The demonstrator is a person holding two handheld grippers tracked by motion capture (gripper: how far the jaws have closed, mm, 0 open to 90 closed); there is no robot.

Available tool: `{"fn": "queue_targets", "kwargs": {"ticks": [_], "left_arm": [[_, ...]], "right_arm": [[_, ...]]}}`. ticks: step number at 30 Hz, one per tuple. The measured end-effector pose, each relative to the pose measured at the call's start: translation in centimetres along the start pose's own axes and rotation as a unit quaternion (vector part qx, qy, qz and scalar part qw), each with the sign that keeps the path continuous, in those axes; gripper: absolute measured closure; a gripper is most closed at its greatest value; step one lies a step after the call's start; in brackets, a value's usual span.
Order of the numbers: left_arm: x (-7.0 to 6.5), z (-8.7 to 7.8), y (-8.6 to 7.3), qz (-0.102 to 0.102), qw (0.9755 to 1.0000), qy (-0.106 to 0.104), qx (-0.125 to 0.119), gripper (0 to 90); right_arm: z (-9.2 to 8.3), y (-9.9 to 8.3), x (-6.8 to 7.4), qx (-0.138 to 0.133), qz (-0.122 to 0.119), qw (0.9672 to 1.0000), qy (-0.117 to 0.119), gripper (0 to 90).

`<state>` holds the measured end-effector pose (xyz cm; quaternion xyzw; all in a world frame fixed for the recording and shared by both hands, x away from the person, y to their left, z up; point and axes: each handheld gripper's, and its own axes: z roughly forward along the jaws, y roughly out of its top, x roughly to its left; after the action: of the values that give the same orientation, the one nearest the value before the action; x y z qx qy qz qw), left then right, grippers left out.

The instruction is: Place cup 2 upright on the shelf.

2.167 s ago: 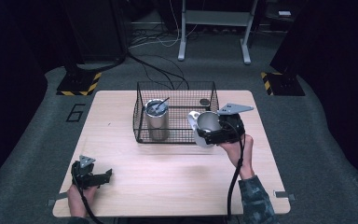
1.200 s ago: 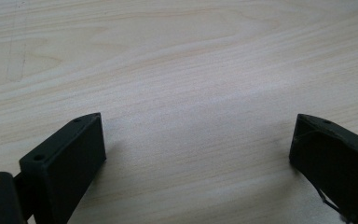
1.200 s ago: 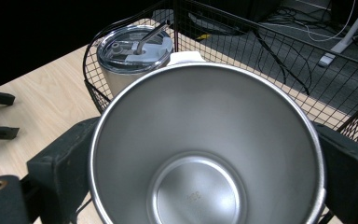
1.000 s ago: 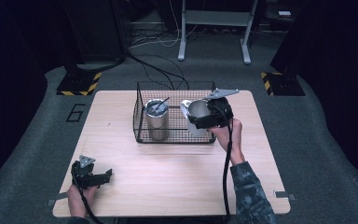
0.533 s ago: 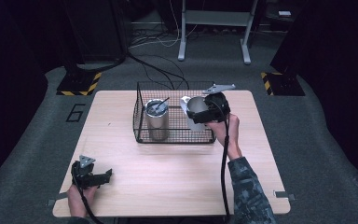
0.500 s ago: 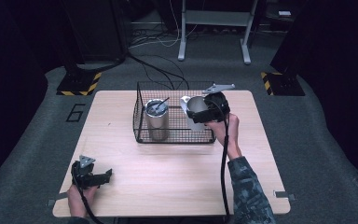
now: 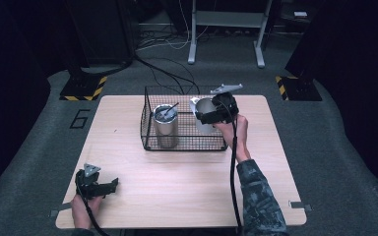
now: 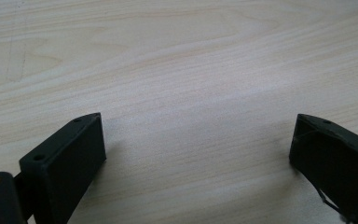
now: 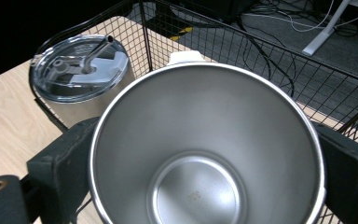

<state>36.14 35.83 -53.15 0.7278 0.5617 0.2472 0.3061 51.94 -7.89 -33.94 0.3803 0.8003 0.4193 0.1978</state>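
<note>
Your right gripper (image 7: 207,114) holds an open steel cup (image 7: 204,109) above the right half of the wire basket (image 7: 147,118), its two black jaws clamped on the cup's outer wall from opposite sides. In the right gripper view the cup (image 9: 208,149) stands mouth up and empty, gripped just under its rim, a hold that likely keeps it level while you bring it down into the basket. A small white piece (image 9: 185,57) sits at the cup's far rim; what it is cannot be told.

In the left half of the basket (image 9: 270,60) stands a second cup (image 7: 165,126) with a clear lid and a straw (image 9: 95,50) poking up through it, just beside the one you hold, so the free space is on the basket's right.

Your left gripper (image 7: 103,187) rests on the table (image 7: 187,172), well in front of the basket and to its left, jaws wide apart with bare wood between them, out of the way.

No brand shows on either cup. On the floor to the left of the basket, beyond the table edge, a painted number 6 (image 7: 80,118) is readable.
</note>
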Motion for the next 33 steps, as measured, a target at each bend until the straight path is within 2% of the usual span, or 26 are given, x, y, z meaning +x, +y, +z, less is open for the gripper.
{"fn": "queue_targets", "kwargs": {"ticks": [12, 33], "left_arm": [[0.0, 0.0, 0.0, 0.0, 1.0, 0.0, 0.0, 3.5], [0.0, 0.0, 0.0, 0.0, 1.0, -0.001, 0.0, 3.5]], "right_arm": [[2.1, 0.2, -0.5, 0.011, 0.005, 0.9999, -0.007, 5.5], [3.7, 0.4, -1.4, 0.023, 0.015, 0.9995, -0.018, 5.5]]}}
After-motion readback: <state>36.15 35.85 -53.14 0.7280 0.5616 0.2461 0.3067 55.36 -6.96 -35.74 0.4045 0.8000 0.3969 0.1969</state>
